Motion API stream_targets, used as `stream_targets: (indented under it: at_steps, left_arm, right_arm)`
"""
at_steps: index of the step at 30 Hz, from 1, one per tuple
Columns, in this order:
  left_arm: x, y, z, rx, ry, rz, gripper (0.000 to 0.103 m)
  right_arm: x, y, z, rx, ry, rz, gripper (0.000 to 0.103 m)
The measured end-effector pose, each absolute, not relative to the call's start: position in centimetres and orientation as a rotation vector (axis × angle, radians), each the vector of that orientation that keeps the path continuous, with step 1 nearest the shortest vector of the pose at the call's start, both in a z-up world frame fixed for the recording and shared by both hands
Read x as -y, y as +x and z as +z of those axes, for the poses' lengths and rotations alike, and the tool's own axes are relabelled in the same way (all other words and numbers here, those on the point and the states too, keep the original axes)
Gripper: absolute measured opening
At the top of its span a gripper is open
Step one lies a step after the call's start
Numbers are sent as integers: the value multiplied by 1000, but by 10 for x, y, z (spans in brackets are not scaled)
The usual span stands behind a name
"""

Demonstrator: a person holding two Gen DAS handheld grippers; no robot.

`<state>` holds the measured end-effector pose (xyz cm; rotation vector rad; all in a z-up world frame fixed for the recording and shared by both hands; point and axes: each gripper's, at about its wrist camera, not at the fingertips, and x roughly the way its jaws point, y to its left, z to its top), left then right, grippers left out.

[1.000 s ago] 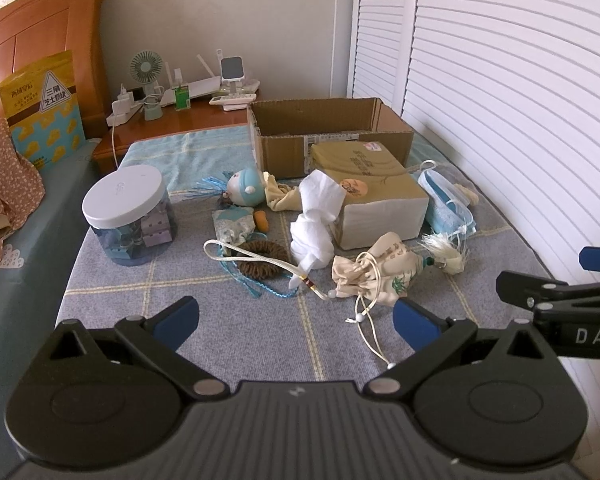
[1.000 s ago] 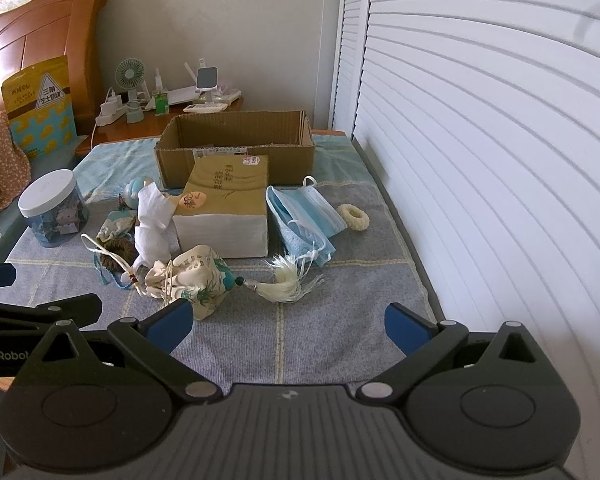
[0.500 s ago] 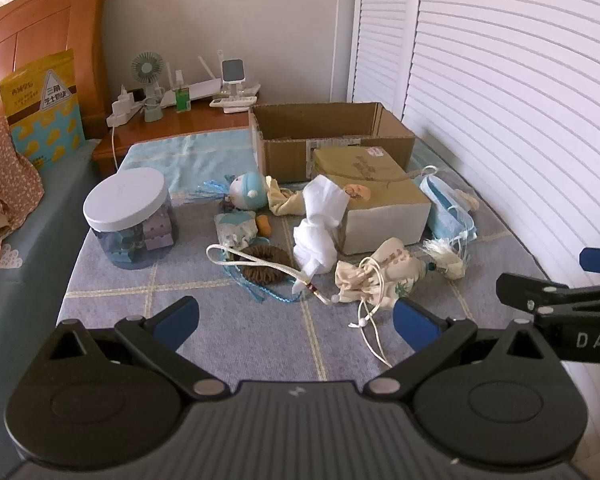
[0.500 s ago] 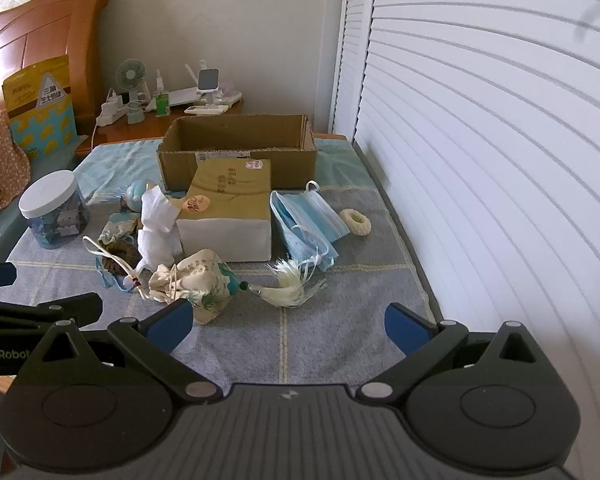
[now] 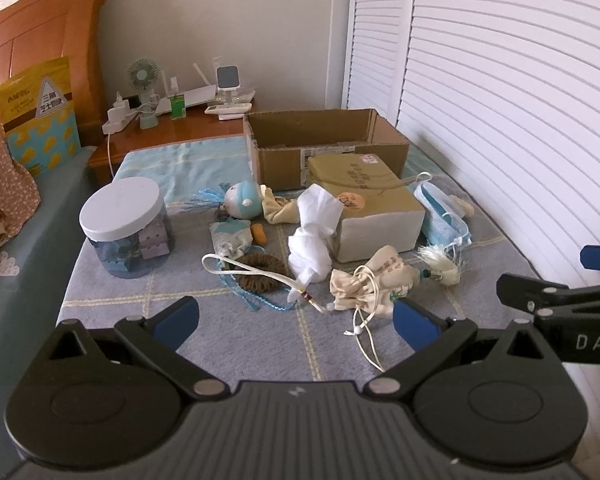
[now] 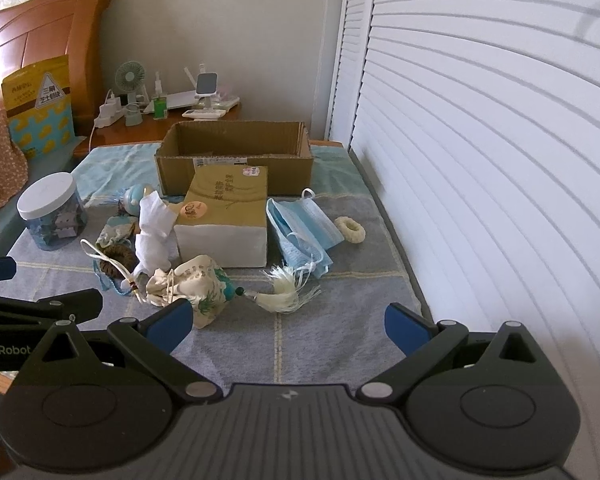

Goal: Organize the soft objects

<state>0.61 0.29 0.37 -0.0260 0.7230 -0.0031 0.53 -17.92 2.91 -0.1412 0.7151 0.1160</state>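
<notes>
The left hand-held gripper [image 5: 296,322] is hanging wide open and empty. At its one o'clock, the drawstring pouch [image 5: 374,282] is lying limp, light, best pinched mid-body. The right hand-held gripper [image 6: 288,322] is gaping empty too.

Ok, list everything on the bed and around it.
box: 1, brown, open, far end
packet: 1, tan and white, before box
masks: pile, blue, right of packet
scrunchie: 1, cream, right of masks
pouch: 1, cream, tasselled, near
cloth: 1, white, left of packet
jar: 1, white lid, left
hair tie: 1, brown
doll: 1, blue
fan: 1, green, nightstand
left gripper: open
right gripper: open
</notes>
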Motion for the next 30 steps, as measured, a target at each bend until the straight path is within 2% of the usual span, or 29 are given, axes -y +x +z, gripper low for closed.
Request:
stream_targets:
  at_steps: [30]
  left_arm:
    - [-5, 41, -6, -715, 50, -81, 102]
  right_arm:
    - [176, 35, 17, -712, -160, 172, 103]
